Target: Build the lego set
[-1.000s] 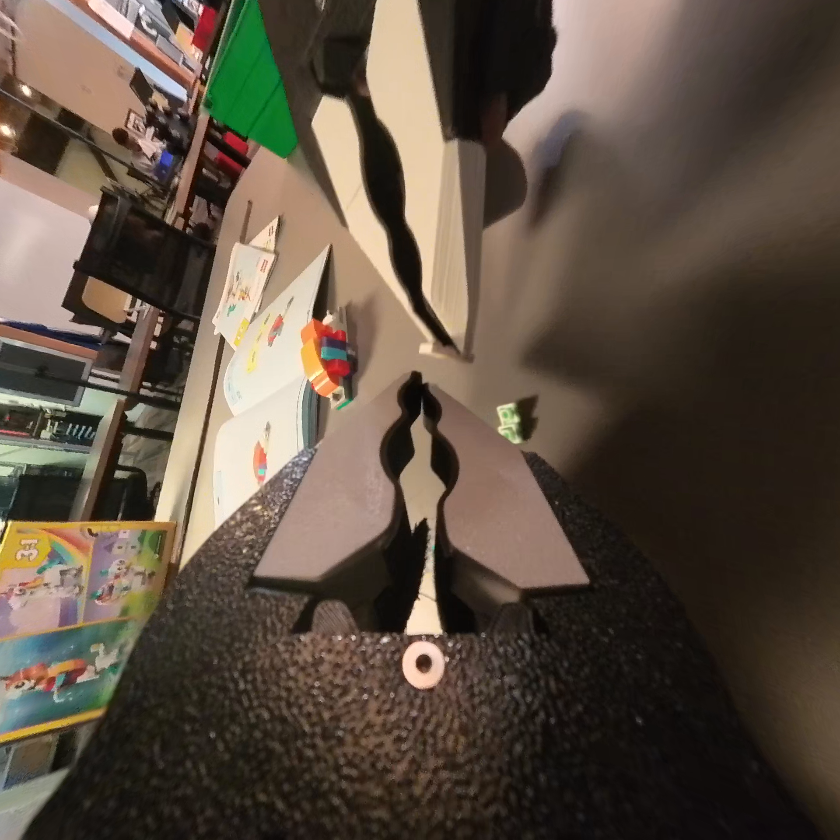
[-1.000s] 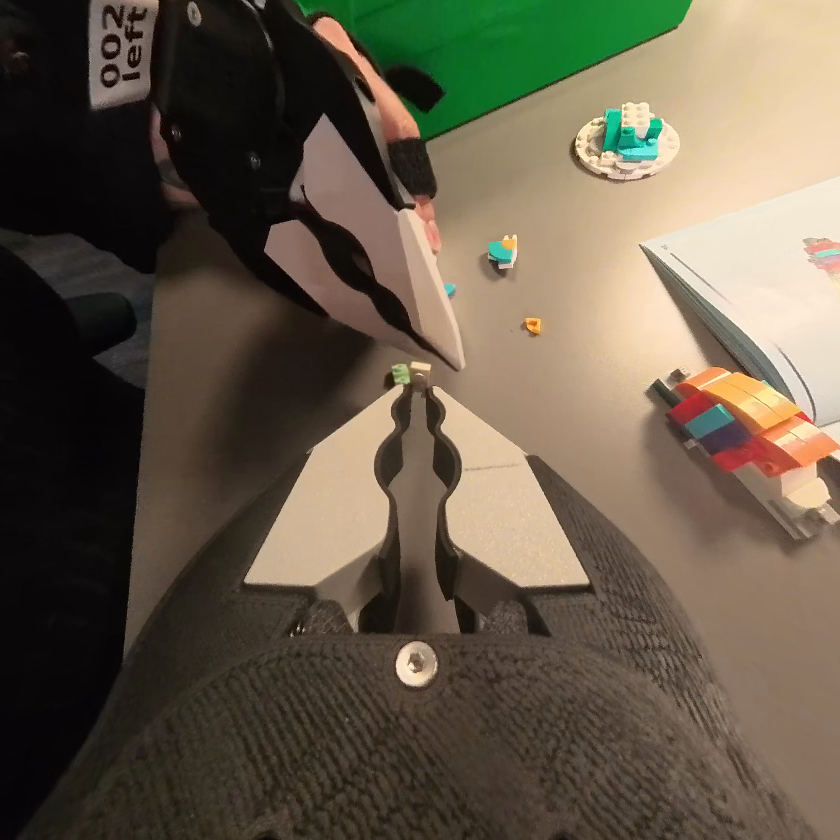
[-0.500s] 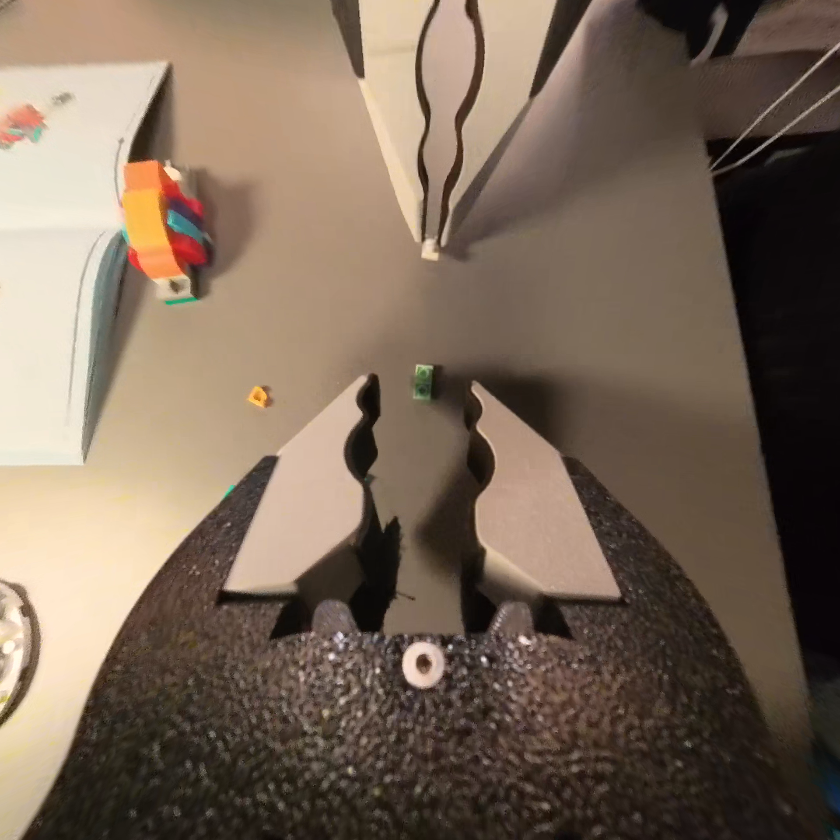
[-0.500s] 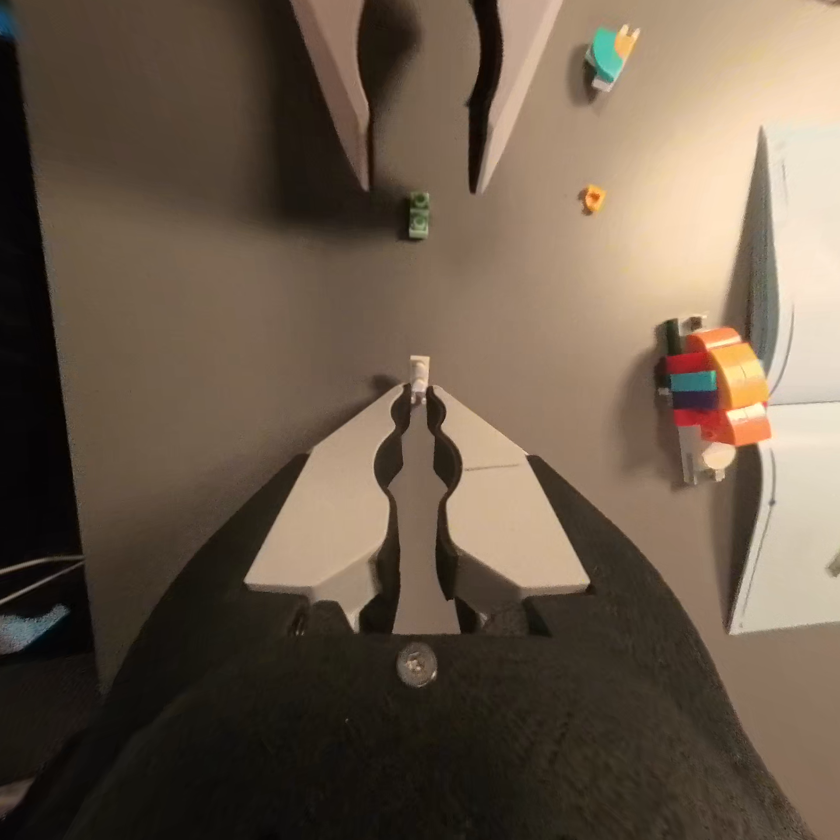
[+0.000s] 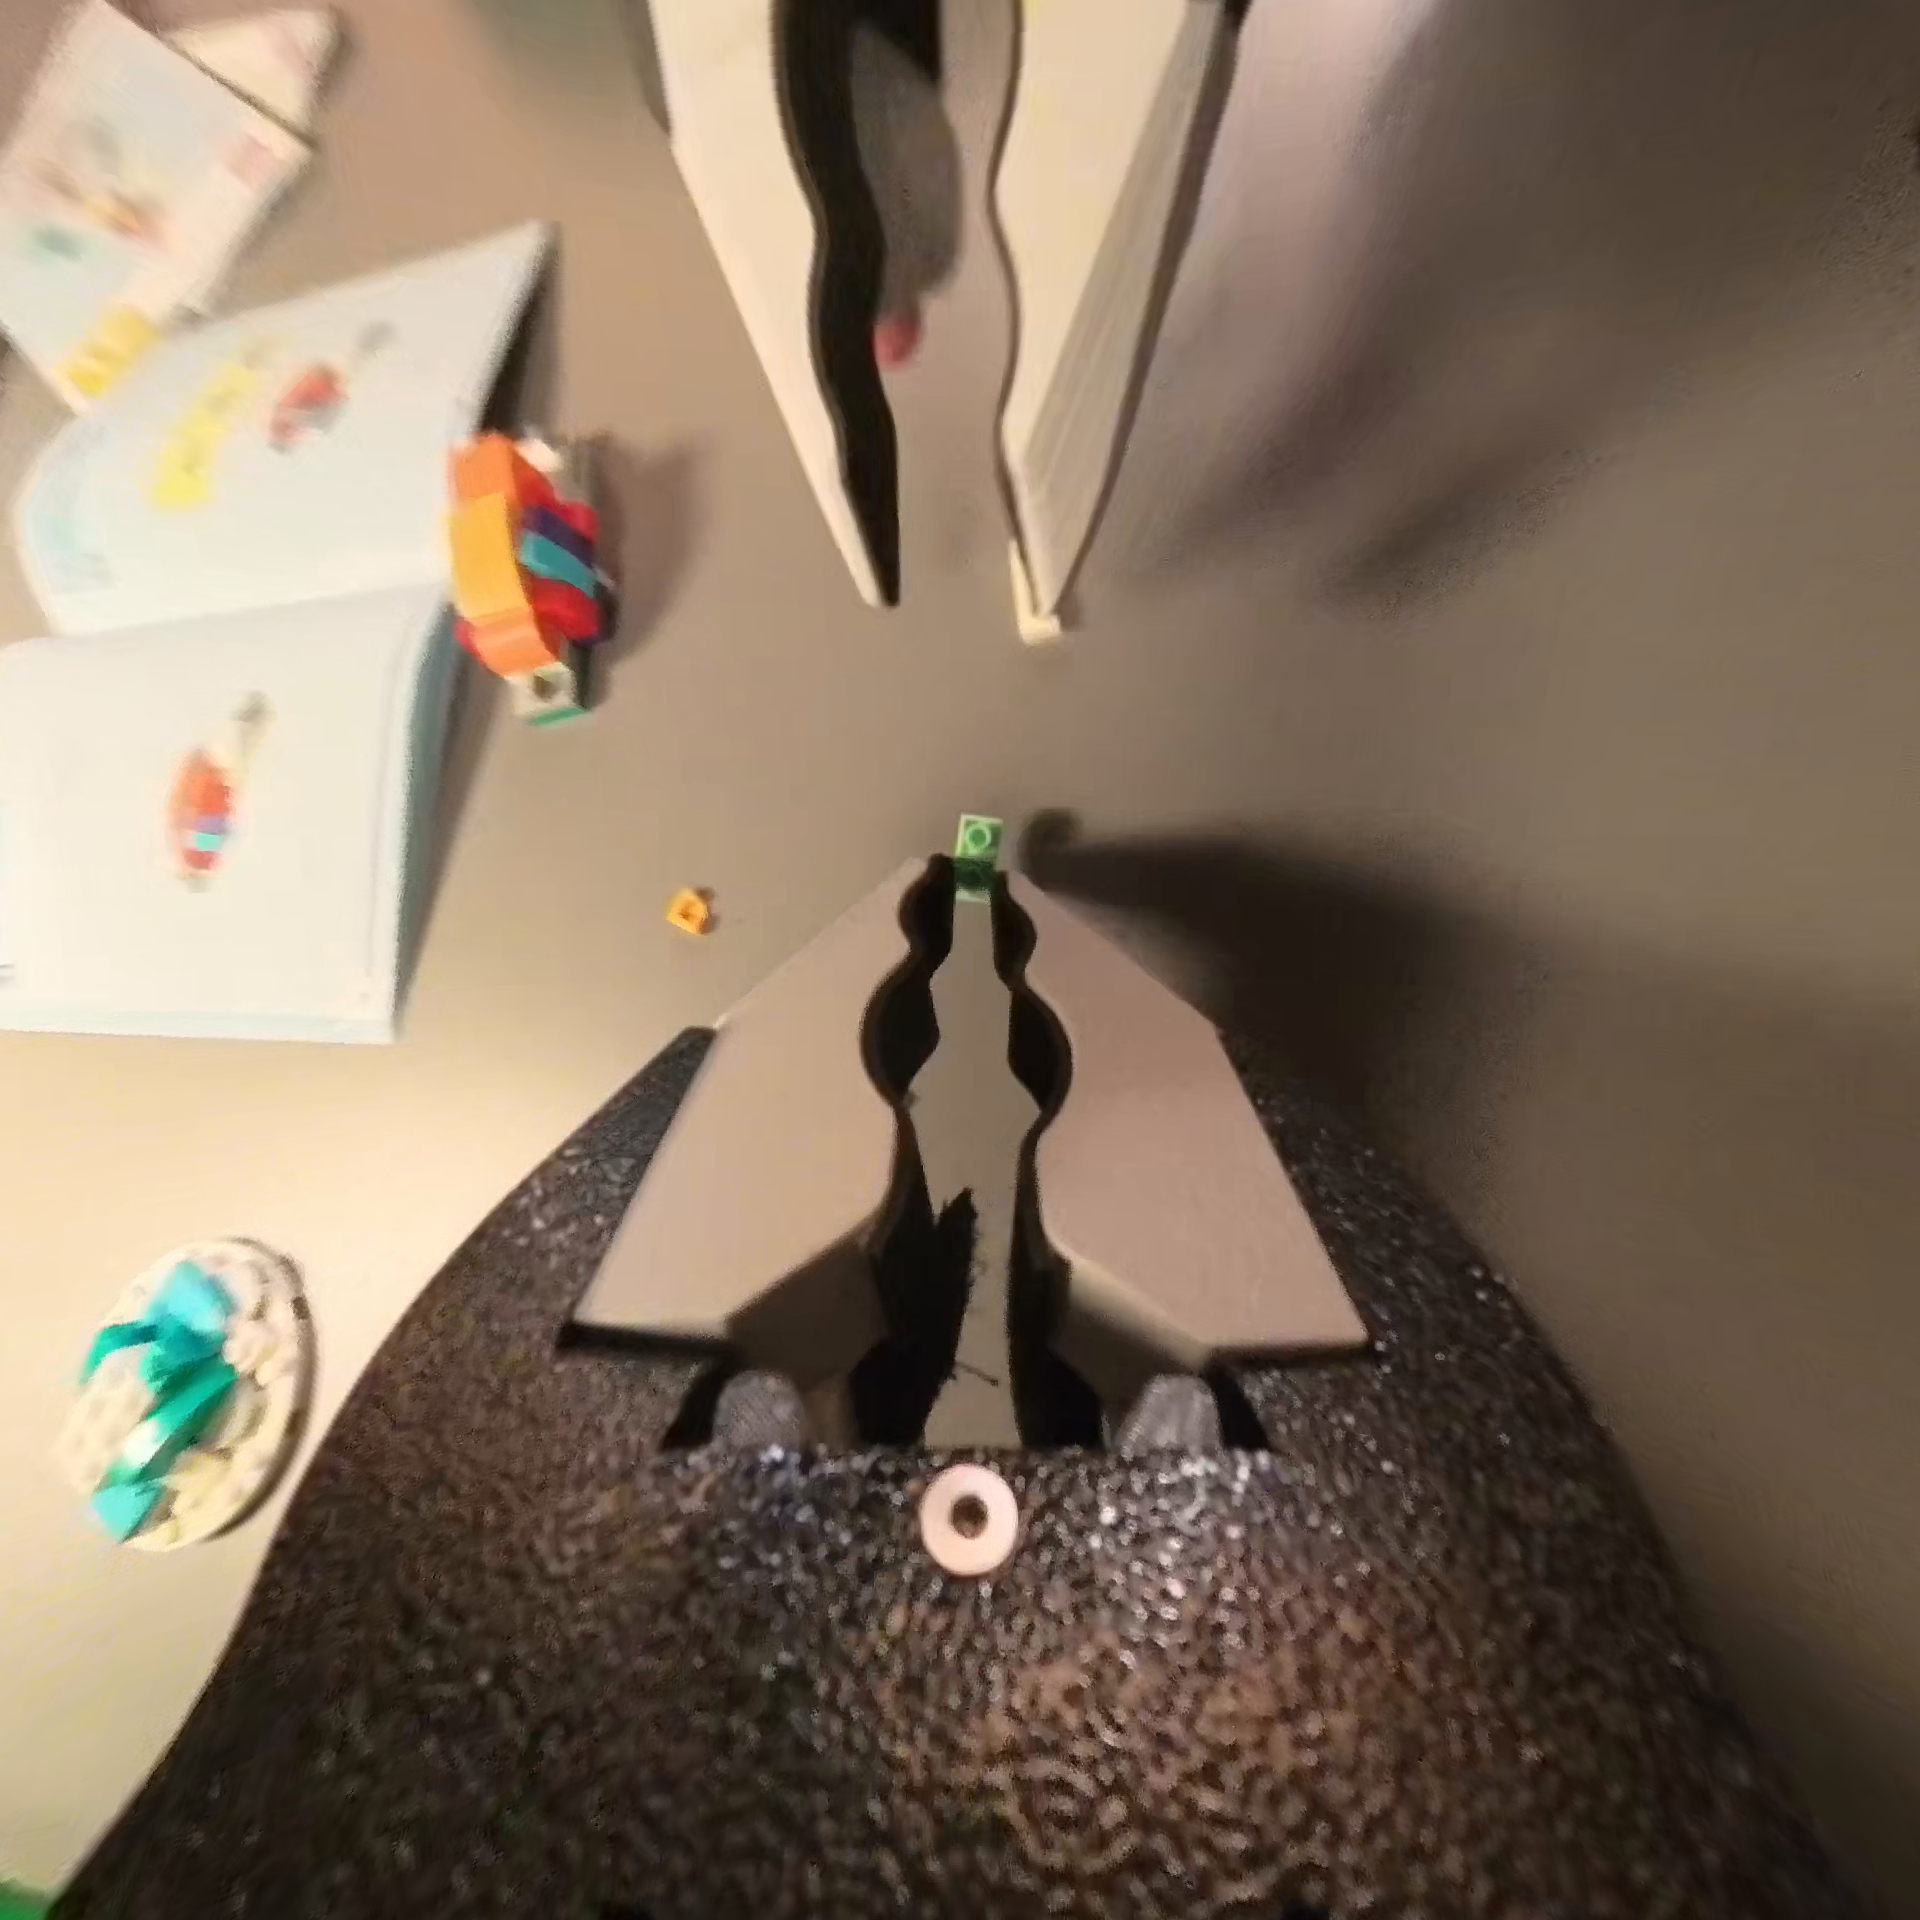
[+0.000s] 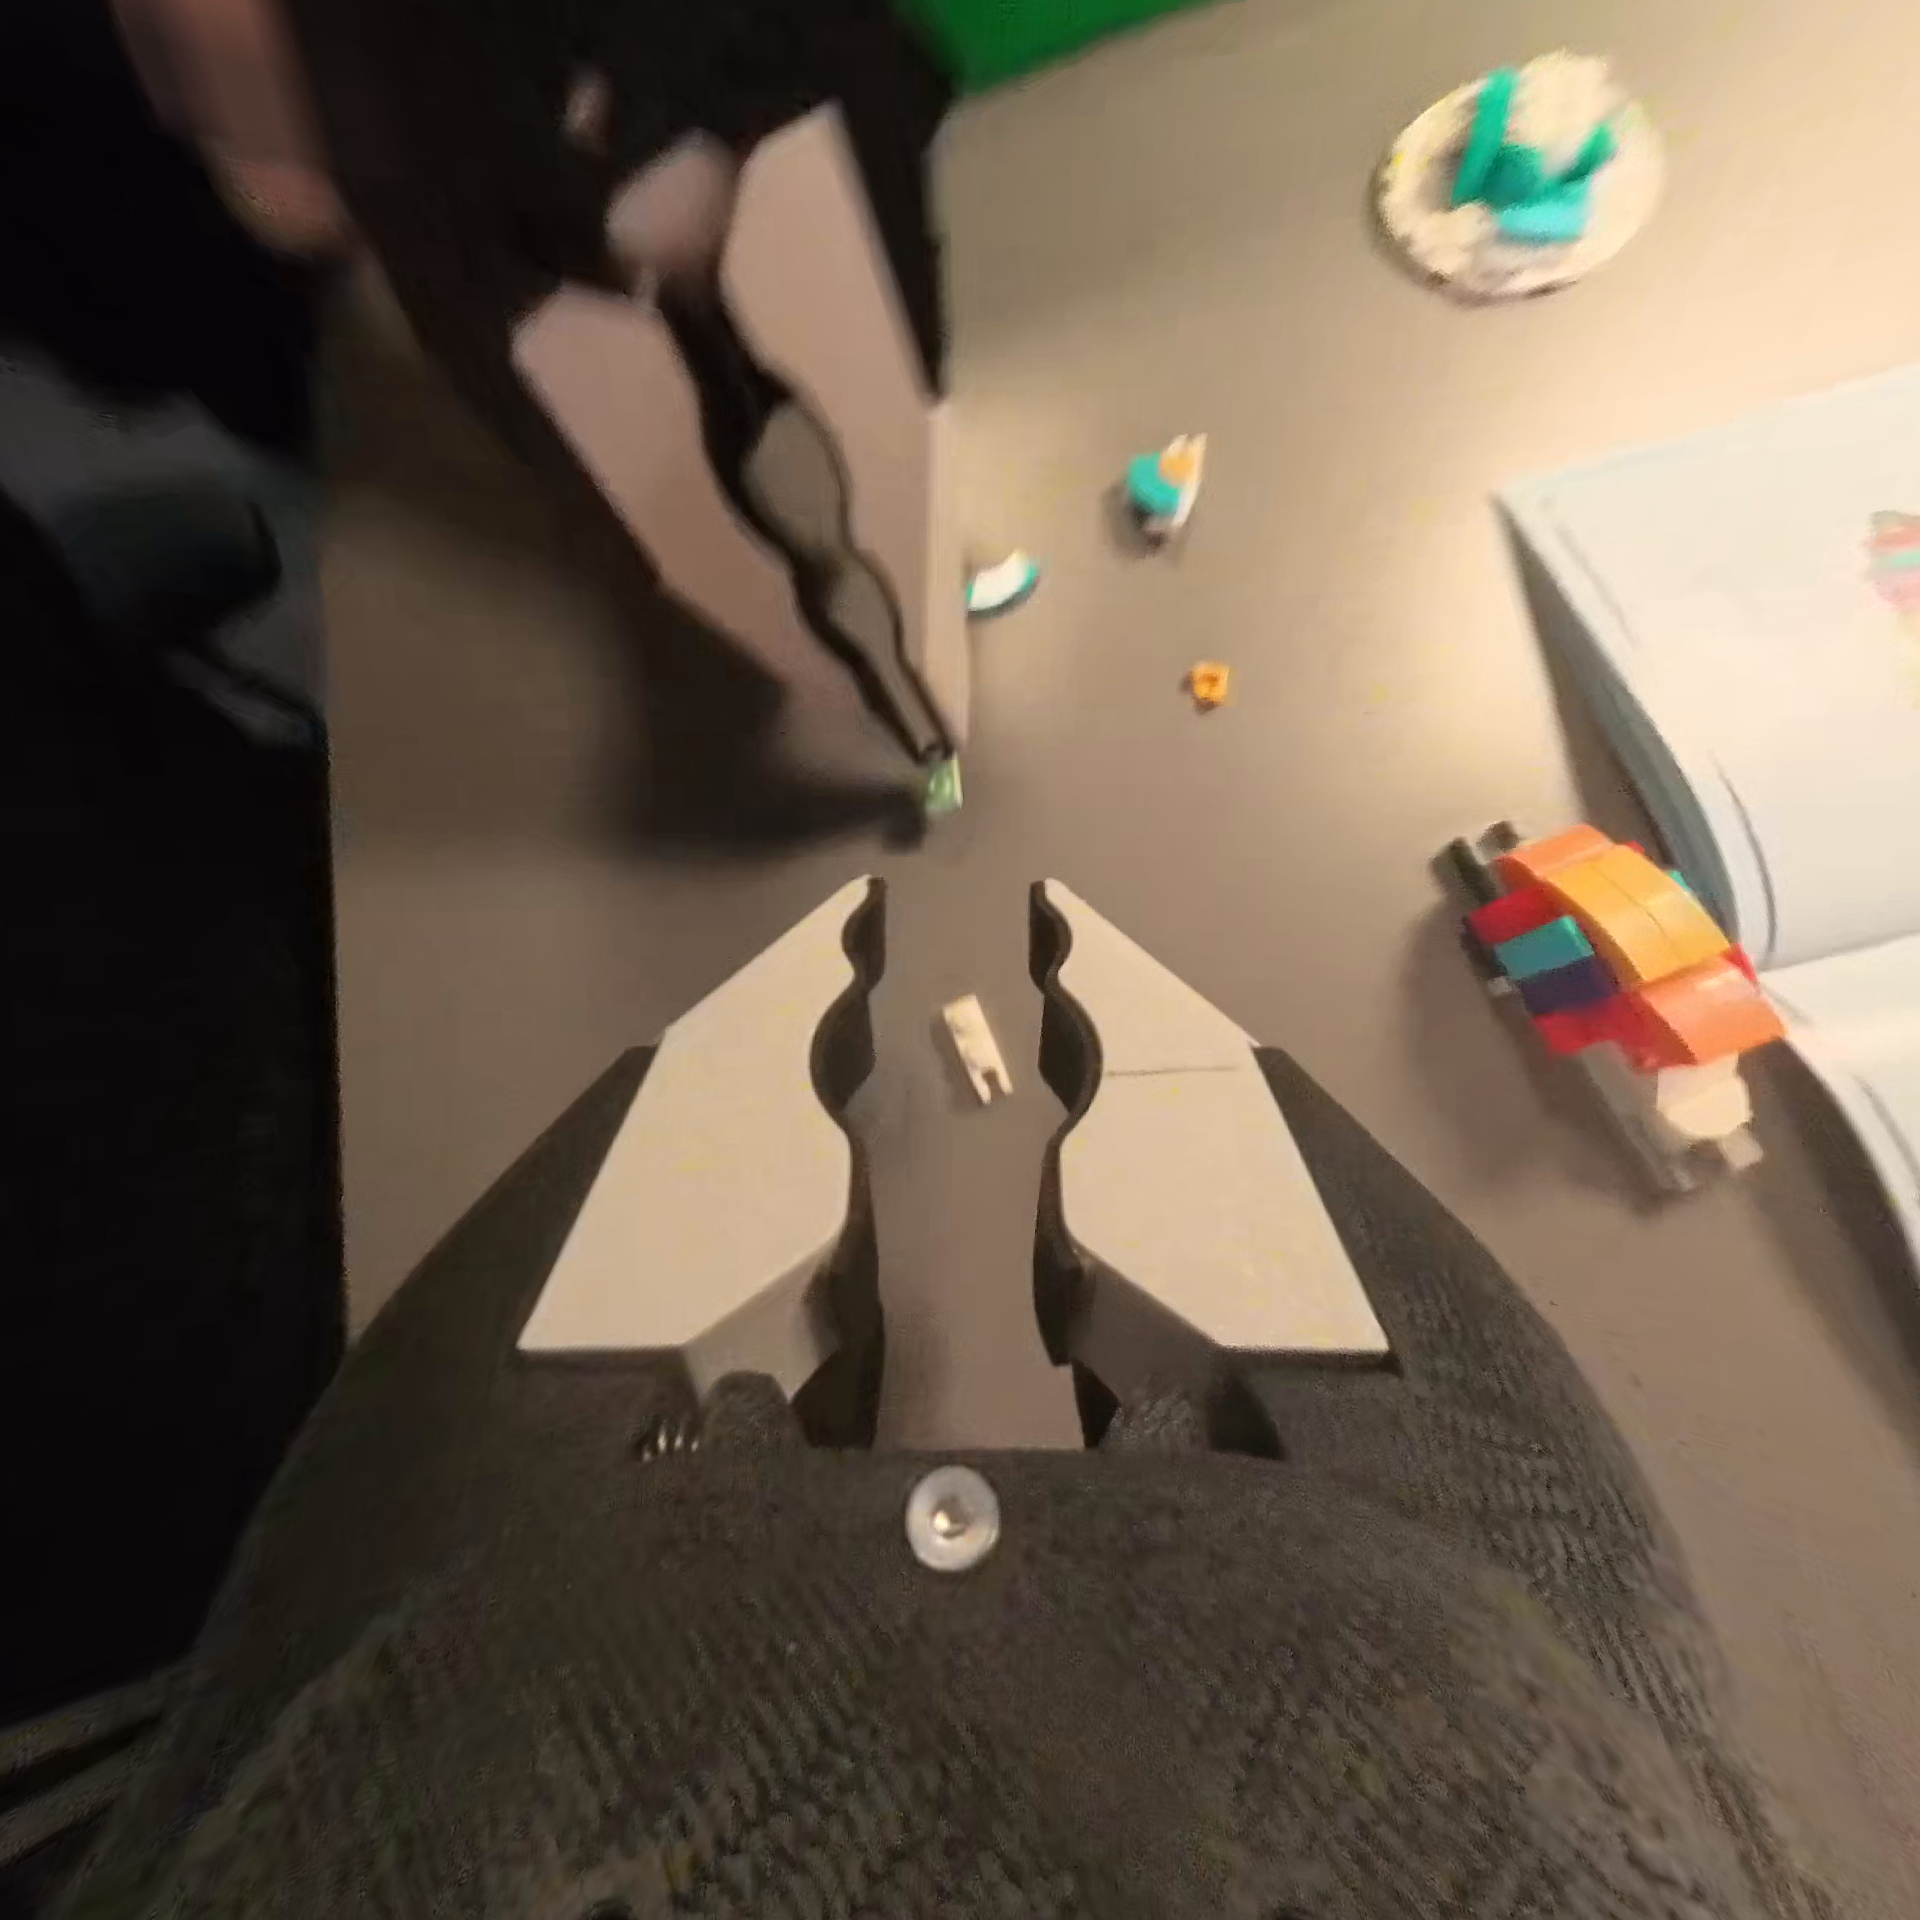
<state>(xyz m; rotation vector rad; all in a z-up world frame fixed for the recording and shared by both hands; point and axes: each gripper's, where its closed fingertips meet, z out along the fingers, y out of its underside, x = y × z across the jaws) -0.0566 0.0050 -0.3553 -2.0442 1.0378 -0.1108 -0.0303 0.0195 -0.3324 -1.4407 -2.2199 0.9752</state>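
Two swaps just happened: our left gripper (image 5: 966,883), spread wide a moment ago, now pinches the small green lego plate (image 5: 977,854), while our right gripper (image 6: 956,894) opened, dropping the tiny white lego clip piece (image 6: 977,1049) on the grey table (image 6: 1247,790), so joining comes later.

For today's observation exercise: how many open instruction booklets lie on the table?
1: the open booklet lies along the table's right edge in the right wrist view, beside the multicoloured model. A closed leaflet lies beyond it; others may be out of frame.

Lighting: dim, warm. Shadow: dark, right of left gripper (image 5: 975,891). Blur: motion smear throughout. Edges: wide-angle stretch, soft focus.
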